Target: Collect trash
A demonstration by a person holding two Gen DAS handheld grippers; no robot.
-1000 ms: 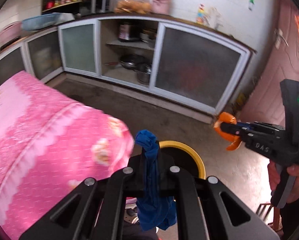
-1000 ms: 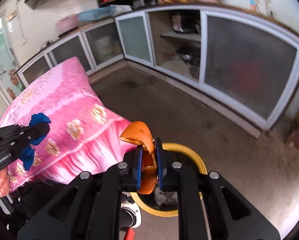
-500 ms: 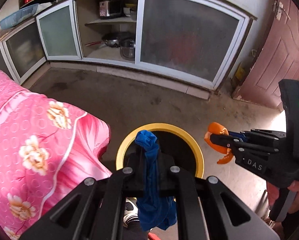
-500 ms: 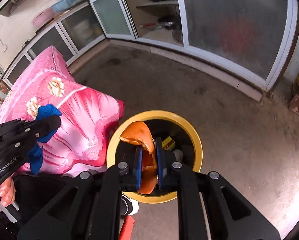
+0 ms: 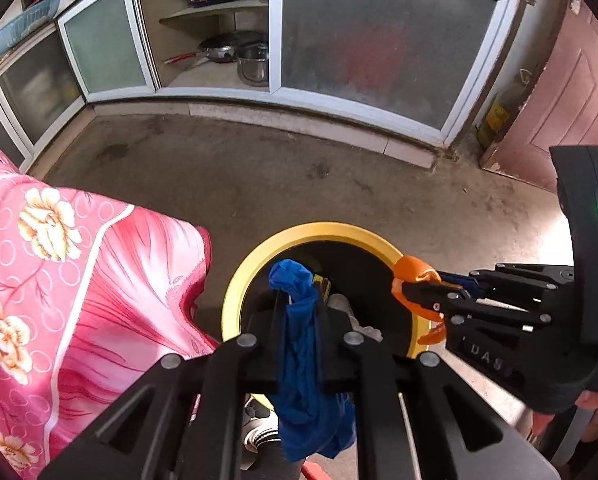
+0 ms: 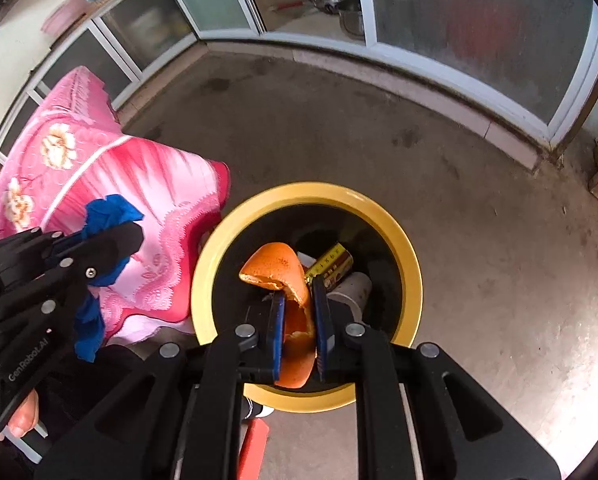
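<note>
A round bin with a yellow rim [image 5: 235, 280] [image 6: 411, 264] stands on the concrete floor, with trash inside. My left gripper [image 5: 299, 312] is shut on a crumpled blue glove [image 5: 299, 344] and holds it over the bin's near left part; it also shows in the right wrist view [image 6: 111, 248]. My right gripper [image 6: 297, 312] is shut on a piece of orange peel [image 6: 277, 266] and holds it over the bin's mouth; in the left wrist view [image 5: 413, 292] the peel [image 5: 413, 272] hangs at the bin's right rim.
A table with a pink flowered cloth [image 5: 59, 280] [image 6: 99, 160] stands just left of the bin. Low cabinets with frosted sliding doors [image 5: 379, 52] line the far wall, pots inside. A reddish door [image 5: 559, 108] is at the right. A shoe [image 5: 259, 428] is below.
Both grippers have moved forward and down toward the bin with their loads. The bin is nearer and more central. The right gripper has closed in on the bin's rim.
</note>
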